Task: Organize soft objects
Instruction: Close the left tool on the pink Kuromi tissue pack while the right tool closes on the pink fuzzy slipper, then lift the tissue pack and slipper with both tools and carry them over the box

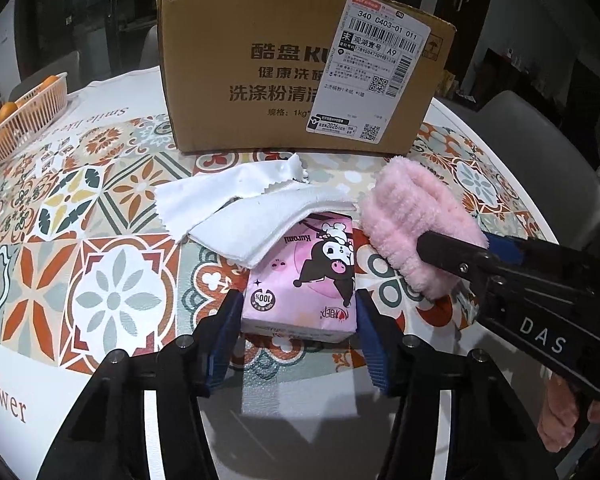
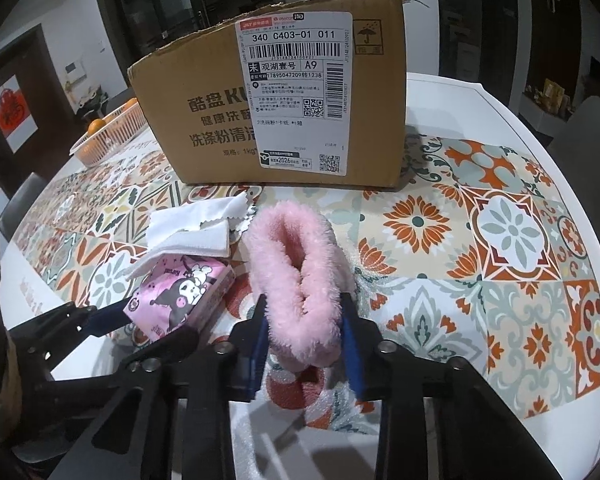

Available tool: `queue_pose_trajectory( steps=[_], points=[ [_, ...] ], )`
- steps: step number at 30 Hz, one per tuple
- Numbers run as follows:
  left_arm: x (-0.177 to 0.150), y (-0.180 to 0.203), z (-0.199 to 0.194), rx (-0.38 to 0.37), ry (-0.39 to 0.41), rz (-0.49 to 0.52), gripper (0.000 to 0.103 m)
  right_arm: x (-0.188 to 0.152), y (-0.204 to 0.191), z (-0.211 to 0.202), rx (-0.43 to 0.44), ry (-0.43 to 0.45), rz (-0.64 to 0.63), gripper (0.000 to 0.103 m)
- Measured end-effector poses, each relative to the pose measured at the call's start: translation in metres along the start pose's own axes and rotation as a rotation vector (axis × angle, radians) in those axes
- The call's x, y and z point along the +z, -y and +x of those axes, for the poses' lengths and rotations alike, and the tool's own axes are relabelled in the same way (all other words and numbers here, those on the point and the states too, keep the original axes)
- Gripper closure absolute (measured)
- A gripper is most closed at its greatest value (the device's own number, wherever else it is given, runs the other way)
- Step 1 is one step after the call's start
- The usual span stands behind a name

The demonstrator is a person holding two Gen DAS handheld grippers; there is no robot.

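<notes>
Both hand-held grippers grip: left [image 1: 298,332] tissue pack [image 1: 306,276], right [image 2: 305,332] pink slipper [image 2: 296,264], lengthwise toward box [image 1: 292,80].

right hand-held gripper [image 2: 306,330] clamps pink fluffy piece [image 2: 296,264] | tissue pack [image 2: 180,300] left | cardboard box [image 2: 276,120] behind

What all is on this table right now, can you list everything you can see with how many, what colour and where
cardboard box: one, brown with a white shipping label, far side of the table
tissue pack: one, pink with a cartoon print, between the left gripper's pads
white cloths: at least two, overlapping, draped over the pack's far end
fluffy band: one, pink, squeezed between the right gripper's pads
basket: one, pale orange, far left, with oranges inside, count unclear
tablecloth: one, tile pattern in orange, grey and white, covering the table
chairs: grey, beyond the table edge
left gripper: black, blue pads, closed on the pack
right gripper: black, blue pads, closed on the band
</notes>
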State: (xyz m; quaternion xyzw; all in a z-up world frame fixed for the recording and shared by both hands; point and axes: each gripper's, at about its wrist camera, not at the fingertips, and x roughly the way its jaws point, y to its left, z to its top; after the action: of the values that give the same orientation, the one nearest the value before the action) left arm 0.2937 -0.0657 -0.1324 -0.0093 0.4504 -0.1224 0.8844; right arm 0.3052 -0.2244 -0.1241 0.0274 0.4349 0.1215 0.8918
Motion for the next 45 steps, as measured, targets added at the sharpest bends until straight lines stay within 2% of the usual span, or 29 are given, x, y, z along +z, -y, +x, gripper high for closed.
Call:
queue_pose_trajectory(
  steps=[8,22,45],
  points=[
    [-0.003,0.001,-0.014,-0.011,0.018,0.004,0.049,-0.009,-0.007,-0.014,0.005,0.007,0.016,0.074],
    [-0.014,0.001,-0.052,-0.024,0.074,0.014,0.05,-0.014,-0.025,-0.056,-0.006,0.072,0.036,0.074],
    [0.002,-0.009,-0.134,-0.01,0.291,0.033,0.05,-0.005,-0.058,-0.119,-0.021,0.223,0.041,0.074]
  ],
)
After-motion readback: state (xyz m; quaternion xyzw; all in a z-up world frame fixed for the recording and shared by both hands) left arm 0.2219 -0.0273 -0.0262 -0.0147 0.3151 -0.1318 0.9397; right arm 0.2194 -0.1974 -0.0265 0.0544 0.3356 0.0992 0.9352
